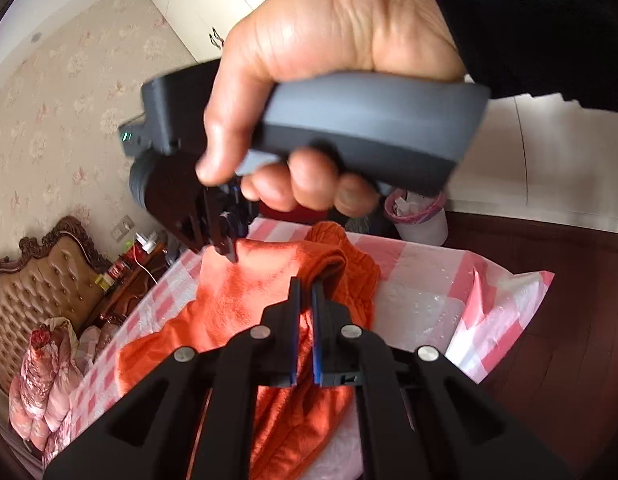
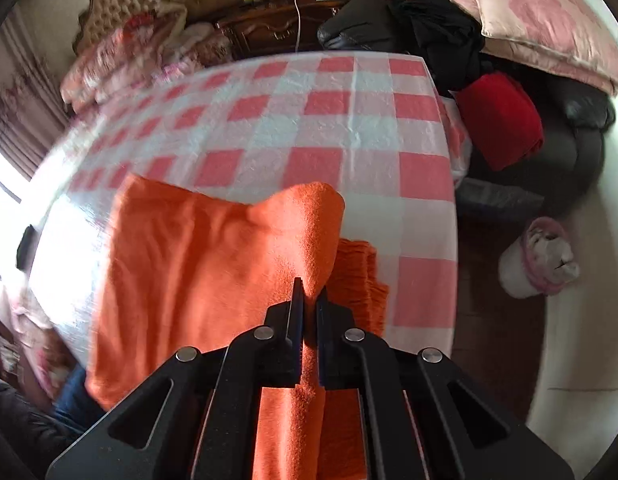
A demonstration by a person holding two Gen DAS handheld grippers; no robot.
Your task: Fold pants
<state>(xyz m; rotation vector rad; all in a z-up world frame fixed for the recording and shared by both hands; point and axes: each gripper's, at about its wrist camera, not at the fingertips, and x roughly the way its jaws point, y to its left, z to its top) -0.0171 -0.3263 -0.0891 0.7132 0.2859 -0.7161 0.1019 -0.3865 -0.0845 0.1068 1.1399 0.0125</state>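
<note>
Both jaws pinch the orange pants [image 2: 197,264]; keep left gripper [image 1: 306,284] and right gripper [image 2: 308,292] level; lay the fold squarely on the bench [image 2: 349,128].

Black matte tongs [image 1: 306,286], blue-edged finger pads [image 1: 317,336], four round silver pins on linkage arms. Grey handle [image 1: 373,120], green LED near front. Black sleeve [image 1: 549,20].

- Floral wallpaper [image 1: 49,92] covers the wall, with white cupboards [image 1: 189,4] higher up.
- A tufted headboard [image 1: 41,280] stands beside a dark wooden nightstand [image 2: 277,28].
- A pink-and-white checked cloth [image 2: 329,120] covers the surface.
- Dark wood floor [image 1: 569,320] holds a white bin [image 2: 537,264].
- Daylight glares from a window [image 2: 1,176] by the curtain [image 2: 21,100].
</note>
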